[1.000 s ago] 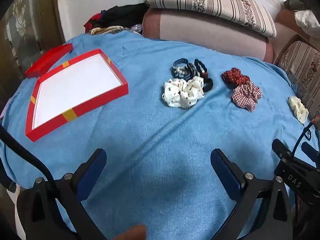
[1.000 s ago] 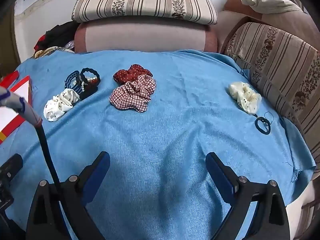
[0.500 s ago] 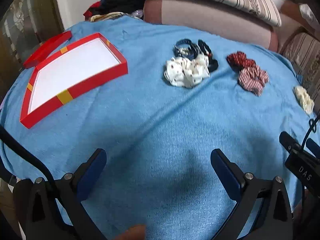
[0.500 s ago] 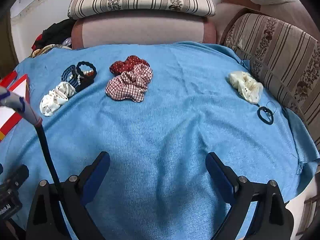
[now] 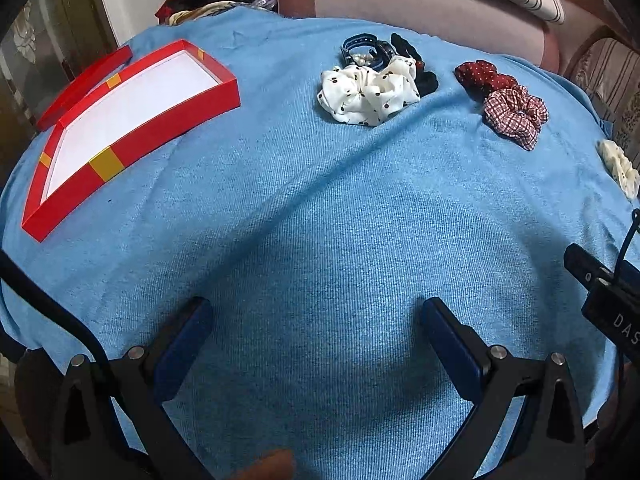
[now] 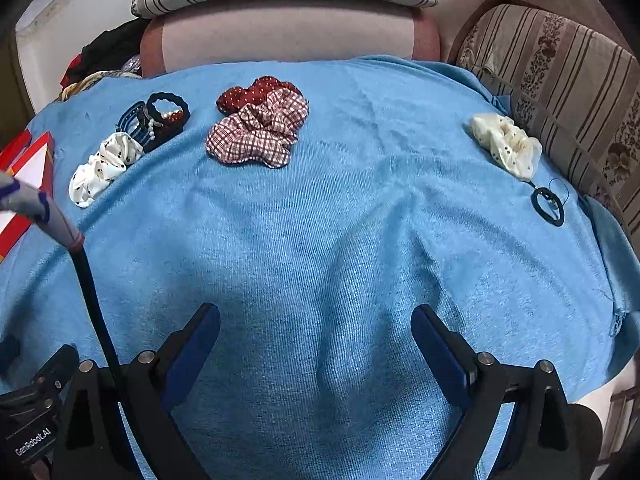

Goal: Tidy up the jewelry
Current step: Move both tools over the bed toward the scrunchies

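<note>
left wrist view first, going left to right: the red box [image 5: 132, 120] sits open at the far left of the blue cloth [image 5: 320, 240], its white floor bare, with its lid [image 5: 84, 84] lying just behind it. my left gripper [image 5: 316, 320] hovers low over bare cloth with jaws wide apart and nothing between them.

next comes the white dotted scrunchie [image 5: 368, 88], touching a cluster of dark hair ties and a beaded band [image 5: 368, 50] behind it. these look light and soft; i judge the scrunchie will squash flat, so i would pinch a thick fold at its rim rather than the middle hole. the thin ties look springy and tangled together, so lifting one may drag its neighbours.

further right, the dark red dotted scrunchie [image 5: 480, 76] touches the checked scrunchie [image 5: 516, 114]; same soft handling, and the cloth beneath could bunch up into the pinch.

right wrist view: my right gripper [image 6: 316, 332] is also spread wide and empty. at far right lies the cream scrunchie [image 6: 506, 146], and just beside it a thin black hair tie [image 6: 548, 206], flat on the cloth and hard to get under. i would scoop from its edge.
</note>
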{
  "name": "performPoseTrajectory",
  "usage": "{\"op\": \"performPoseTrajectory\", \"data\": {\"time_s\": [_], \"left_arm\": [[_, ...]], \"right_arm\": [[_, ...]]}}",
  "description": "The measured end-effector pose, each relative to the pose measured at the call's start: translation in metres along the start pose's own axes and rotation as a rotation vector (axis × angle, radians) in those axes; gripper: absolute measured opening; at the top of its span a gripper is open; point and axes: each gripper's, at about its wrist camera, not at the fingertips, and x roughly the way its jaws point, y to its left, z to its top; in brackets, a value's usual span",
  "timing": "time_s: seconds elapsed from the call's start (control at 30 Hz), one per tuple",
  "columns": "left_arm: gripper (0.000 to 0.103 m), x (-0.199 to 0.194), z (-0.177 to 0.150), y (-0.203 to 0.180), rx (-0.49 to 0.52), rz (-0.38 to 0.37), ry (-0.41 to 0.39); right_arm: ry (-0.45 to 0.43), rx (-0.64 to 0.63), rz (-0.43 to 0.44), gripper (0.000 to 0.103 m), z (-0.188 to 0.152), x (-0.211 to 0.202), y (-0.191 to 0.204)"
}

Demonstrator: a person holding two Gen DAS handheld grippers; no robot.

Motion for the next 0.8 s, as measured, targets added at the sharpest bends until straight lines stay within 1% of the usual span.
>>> {"op": "performPoseTrajectory", "data": {"time_s": [0.2, 0.27, 0.37, 0.4, 0.43, 0.47, 0.57, 0.67, 0.7, 0.8], "left_arm": [[0.103, 0.002, -0.002, 0.000, -0.007, -0.003, -0.004], [0.103, 0.001, -0.002, 0.002, -0.007, -0.013, 0.001], [0.103, -0.003, 0.001, 0.000, 0.032, -0.023, 0.027], [0.103, -0.007, 0.003, 0.000, 0.027, -0.033, 0.016], [0.103, -0.013, 0.003, 0.001, 0.022, -0.037, -0.003], [0.103, -0.024, 0.005, 0.001, 0.018, -0.036, -0.044], [0.103, -0.061, 0.012, 0.000, 0.044, 0.001, -0.166], [0.103, -0.096, 0.016, 0.002, 0.055, 0.025, -0.258], [0.103, -0.109, 0.016, 0.003, 0.058, 0.033, -0.280], [0.103, -0.130, 0.017, 0.006, 0.049, 0.028, -0.291]], "right_arm": [[0.047, -0.009, 0.018, 0.098, -0.004, 0.010, 0.001], [0.034, -0.007, 0.018, 0.098, -0.005, 0.008, 0.001], [-0.003, -0.024, 0.001, 0.098, -0.002, 0.000, 0.004], [-0.012, -0.024, 0.006, 0.098, -0.001, -0.004, 0.004], [-0.015, -0.022, 0.013, 0.098, 0.001, -0.008, 0.004], [-0.018, -0.019, 0.019, 0.098, 0.002, -0.012, 0.004], [-0.020, 0.004, 0.034, 0.098, 0.006, -0.027, -0.001], [-0.036, 0.025, 0.044, 0.098, 0.008, -0.050, -0.008], [-0.042, 0.029, 0.042, 0.098, 0.008, -0.056, -0.009], [-0.073, 0.049, 0.024, 0.098, 0.004, -0.080, -0.011]]}}
